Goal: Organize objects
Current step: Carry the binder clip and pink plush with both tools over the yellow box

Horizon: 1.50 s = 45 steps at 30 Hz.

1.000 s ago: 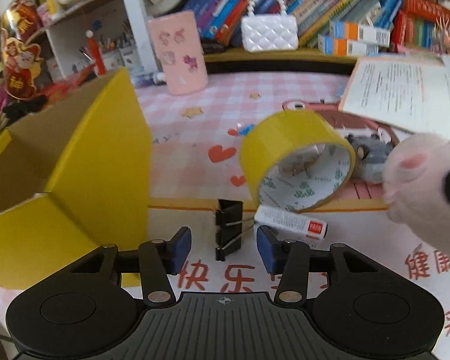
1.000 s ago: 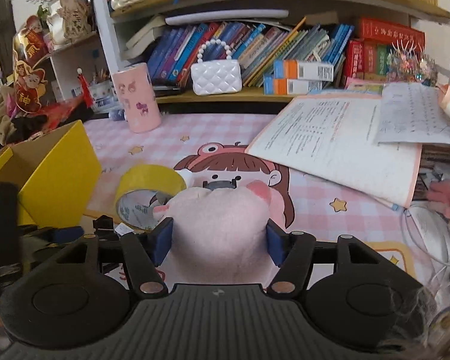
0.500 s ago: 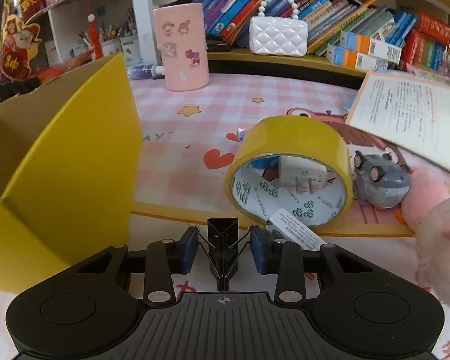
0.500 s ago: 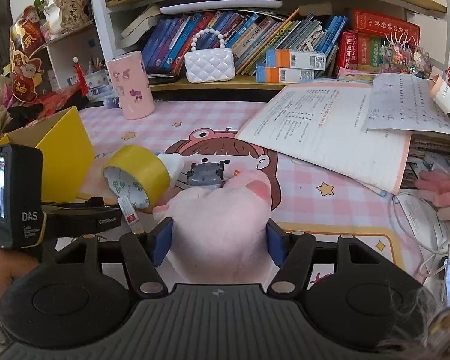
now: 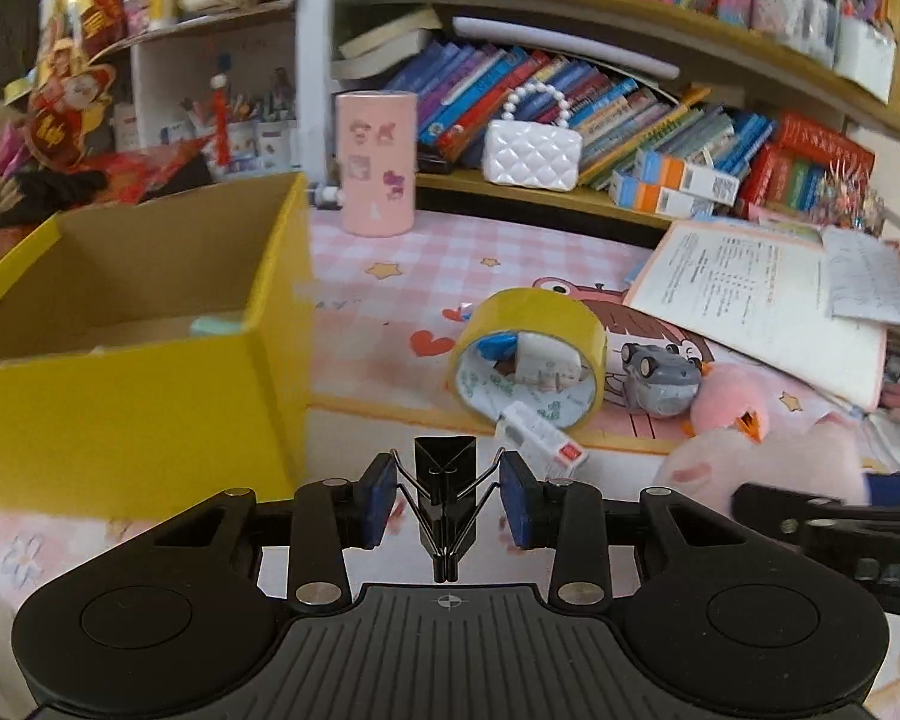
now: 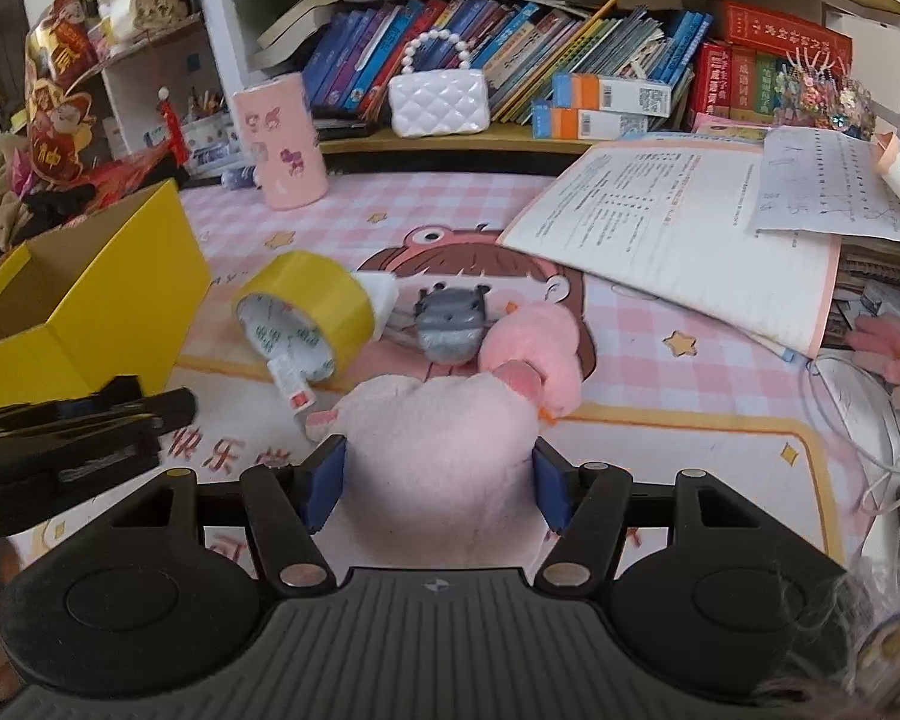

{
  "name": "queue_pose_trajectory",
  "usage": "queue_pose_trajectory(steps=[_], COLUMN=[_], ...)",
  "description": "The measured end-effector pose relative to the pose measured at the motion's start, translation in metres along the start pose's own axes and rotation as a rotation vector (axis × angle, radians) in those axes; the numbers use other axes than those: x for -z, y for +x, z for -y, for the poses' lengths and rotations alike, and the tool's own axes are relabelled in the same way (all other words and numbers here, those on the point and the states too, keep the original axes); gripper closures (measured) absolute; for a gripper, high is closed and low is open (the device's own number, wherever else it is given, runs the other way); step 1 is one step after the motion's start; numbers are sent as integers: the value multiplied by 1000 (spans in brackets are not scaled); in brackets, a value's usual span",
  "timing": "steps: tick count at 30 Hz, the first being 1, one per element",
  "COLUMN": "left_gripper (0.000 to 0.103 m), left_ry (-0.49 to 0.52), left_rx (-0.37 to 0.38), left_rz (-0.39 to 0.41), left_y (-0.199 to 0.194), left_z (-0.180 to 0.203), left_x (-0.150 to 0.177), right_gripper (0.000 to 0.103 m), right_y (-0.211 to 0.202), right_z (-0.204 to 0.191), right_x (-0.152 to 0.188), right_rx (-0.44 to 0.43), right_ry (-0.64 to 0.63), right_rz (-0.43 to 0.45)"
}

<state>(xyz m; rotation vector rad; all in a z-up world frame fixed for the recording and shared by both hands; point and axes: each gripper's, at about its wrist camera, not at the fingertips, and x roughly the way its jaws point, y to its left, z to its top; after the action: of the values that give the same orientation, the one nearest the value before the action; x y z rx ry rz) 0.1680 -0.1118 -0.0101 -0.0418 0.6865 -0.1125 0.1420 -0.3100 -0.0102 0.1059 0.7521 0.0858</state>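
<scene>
My left gripper (image 5: 445, 498) is shut on a black binder clip (image 5: 444, 480) and holds it above the mat, just right of the open yellow box (image 5: 150, 396). My right gripper (image 6: 439, 483) is shut on a pale pink plush toy (image 6: 444, 450). The box also shows in the right wrist view (image 6: 108, 312), at the left. A yellow tape roll (image 5: 534, 354) lies on its side on the mat, with a white charger (image 5: 546, 360) behind it and a small white tube (image 5: 540, 435) in front. A grey toy car (image 5: 660, 378) and a pink plush (image 5: 726, 399) lie to its right.
A pink cylinder cup (image 5: 377, 162) and a white quilted purse (image 5: 531, 153) stand at the back by the bookshelf. An open workbook (image 6: 678, 228) and loose papers cover the right side. The box holds a pale green item (image 5: 219, 324). Cables lie at far right (image 6: 858, 420).
My left gripper closed on the binder clip, lifted it off the mat and rose, so the box's inside now shows. My right gripper keeps holding the plush and has risen slightly.
</scene>
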Motion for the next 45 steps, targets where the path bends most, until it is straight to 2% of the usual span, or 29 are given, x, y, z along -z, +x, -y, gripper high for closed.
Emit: queue_pose_trajectory(steps=[8,18,24,31,37,45], left_gripper=[67,67,67,67,67,67], left_ry=[-47,-105,-128,-141,-146,-112], left_rx=[-6,-65,-85,-109,-117,-71], left_rz=[24,55,43,52,66,83], left_y=[-47,-110,-142,-169,-187,-192], left_z=[-41,-114,-150,-185,-209,-218], left_x=[20,50,75,93,101,98], right_gripper=[43,43,43,43,43,43], right_y=[-18,-47,-64,-77,-83,-90], right_z=[-42,-127,-178,-224,-251,-271], right_x=[18,48,74,102,112,110], right_rx=[-36,-104,-132,-150,-163,-147], right_ry=[-34,-102,-145,-170,-168,-162], right_rz=[-16,-28,-52,-72,-68,-39])
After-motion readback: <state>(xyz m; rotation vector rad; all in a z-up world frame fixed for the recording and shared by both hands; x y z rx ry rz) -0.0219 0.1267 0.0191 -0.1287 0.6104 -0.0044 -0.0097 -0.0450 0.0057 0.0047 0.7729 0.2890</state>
